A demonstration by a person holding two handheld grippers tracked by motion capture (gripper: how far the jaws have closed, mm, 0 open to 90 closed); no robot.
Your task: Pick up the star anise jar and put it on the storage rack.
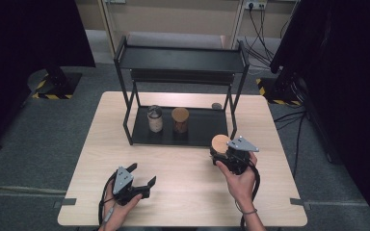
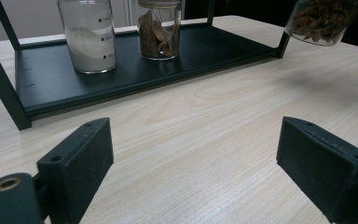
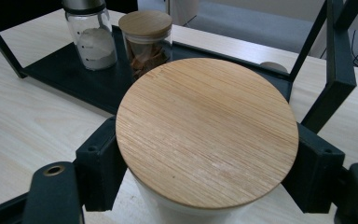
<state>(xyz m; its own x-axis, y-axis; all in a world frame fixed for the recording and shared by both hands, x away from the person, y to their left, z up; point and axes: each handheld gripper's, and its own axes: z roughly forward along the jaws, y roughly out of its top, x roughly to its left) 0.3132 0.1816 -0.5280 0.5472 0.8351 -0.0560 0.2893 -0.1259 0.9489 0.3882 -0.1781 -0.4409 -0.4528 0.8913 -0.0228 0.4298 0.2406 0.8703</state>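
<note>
two jars are standing on the bottom tray of the black rack [image 1: 180, 60] at the counter's [image 1: 188, 192] twelve o'clock side: a metal-capped jar of white powder [image 1: 154, 119] and, just beside it toward three o'clock, a wood-lidded jar of brown pieces [image 1: 180, 120]. i am seeing both in the left gripper view, the powder jar [image 2: 87, 35] and the brown-filled one [image 2: 159, 29], apart from each other on the dark tray [image 2: 121, 74].

i am holding a third jar [image 1: 220, 147] in my right gripper [image 1: 231, 156], near the rack's front right leg at about four o'clock from the tray. in the right gripper view its round wooden lid [image 3: 207, 130] is facing the camera, and the fingers [image 3: 100, 168] are pressing against the jar body on both sides just under the lid. in the left gripper view its glass bottom [image 2: 324, 21] is hanging off the counter, tilted.

my left gripper [image 1: 137, 185] is sitting at the counter's seven o'clock, its fingers [image 2: 81, 161] spread wide with nothing between them, bare wood showing in the gap.

a small round grey object [image 1: 216, 106] is lying behind the rack's right leg.
</note>
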